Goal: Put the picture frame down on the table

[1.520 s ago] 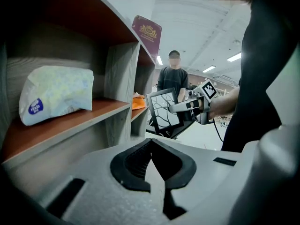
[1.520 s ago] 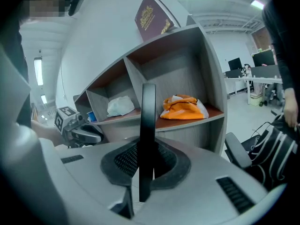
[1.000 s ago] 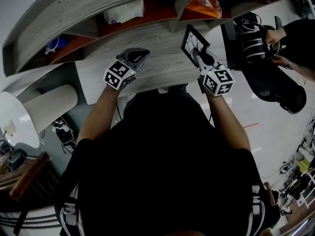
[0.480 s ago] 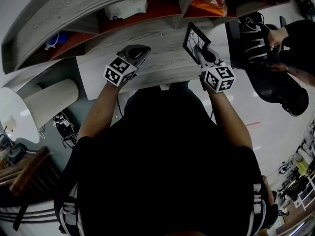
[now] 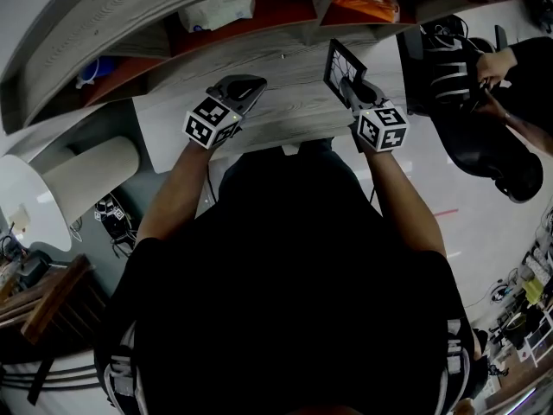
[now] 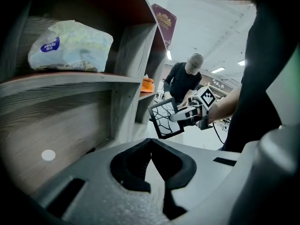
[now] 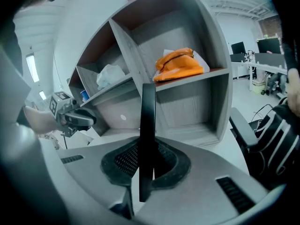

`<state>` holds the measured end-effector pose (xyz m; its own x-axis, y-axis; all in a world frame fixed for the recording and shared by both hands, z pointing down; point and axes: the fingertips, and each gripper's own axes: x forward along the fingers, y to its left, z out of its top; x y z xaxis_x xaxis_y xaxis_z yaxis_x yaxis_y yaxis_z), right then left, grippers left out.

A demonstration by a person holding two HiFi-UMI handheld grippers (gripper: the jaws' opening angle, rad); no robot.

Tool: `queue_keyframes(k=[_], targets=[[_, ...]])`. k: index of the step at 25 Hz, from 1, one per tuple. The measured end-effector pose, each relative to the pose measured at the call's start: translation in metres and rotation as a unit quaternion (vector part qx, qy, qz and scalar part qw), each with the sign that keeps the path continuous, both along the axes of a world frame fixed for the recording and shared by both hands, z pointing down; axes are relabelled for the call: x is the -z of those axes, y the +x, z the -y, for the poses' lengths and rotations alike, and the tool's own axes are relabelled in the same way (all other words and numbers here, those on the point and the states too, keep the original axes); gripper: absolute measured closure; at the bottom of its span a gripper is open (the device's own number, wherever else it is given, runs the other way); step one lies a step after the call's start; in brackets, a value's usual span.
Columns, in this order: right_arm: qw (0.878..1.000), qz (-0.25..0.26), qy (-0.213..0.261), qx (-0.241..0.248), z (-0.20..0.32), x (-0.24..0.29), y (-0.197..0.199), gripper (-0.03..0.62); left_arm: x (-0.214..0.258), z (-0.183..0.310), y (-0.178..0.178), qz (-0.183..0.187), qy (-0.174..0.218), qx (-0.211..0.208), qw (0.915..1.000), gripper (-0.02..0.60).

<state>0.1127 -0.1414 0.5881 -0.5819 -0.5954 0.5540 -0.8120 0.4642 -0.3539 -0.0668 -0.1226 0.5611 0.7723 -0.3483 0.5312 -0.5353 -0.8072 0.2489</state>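
Right gripper view is showing the picture frame [image 7: 147, 121] edge-on, a thin black strip standing upright between the jaws of the right gripper [image 7: 146, 165], which are clamping it from both sides. Left gripper view is showing its face: a square with a narrow black border around a white sheet crossed by black branching lines, tilted on one corner and gripped at its lower right edge. In the head view the frame is hanging over the right end of the grey wooden table [image 5: 285, 115], in front of the shelf unit [image 5: 173, 24]; whether its lower corner is touching the wood cannot be told. The left gripper [image 5: 249, 86] is hovering over the table with its jaws closed together, holding nothing.
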Motion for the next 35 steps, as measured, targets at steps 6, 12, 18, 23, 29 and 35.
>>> queue_keyframes(k=[6,12,18,23,29,35], targets=[[0.999,-0.004,-0.041,0.002,-0.010,-0.032,-0.001,0.560,-0.006,-0.002,0.000,0.006,-0.008,-0.002,0.9999,0.565],[0.997,-0.012,-0.071,0.013,-0.020,-0.062,-0.010,0.560,-0.005,-0.006,0.005,0.002,-0.013,-0.004,0.9999,0.565],[0.995,-0.014,-0.101,0.013,-0.026,-0.088,-0.019,0.560,-0.005,-0.009,0.007,0.000,-0.012,-0.003,0.9999,0.565],[0.993,-0.011,-0.114,0.008,-0.027,-0.098,-0.022,0.560,-0.007,-0.012,0.005,0.001,-0.012,-0.004,0.9999,0.565],[0.991,0.008,-0.132,-0.015,-0.024,-0.102,-0.021,0.560,-0.009,-0.013,-0.004,0.006,-0.016,0.003,0.9999,0.565],[0.977,0.083,-0.177,-0.081,-0.019,-0.105,-0.015,0.560,-0.010,-0.015,-0.006,0.006,-0.022,0.005,0.9997,0.565]])
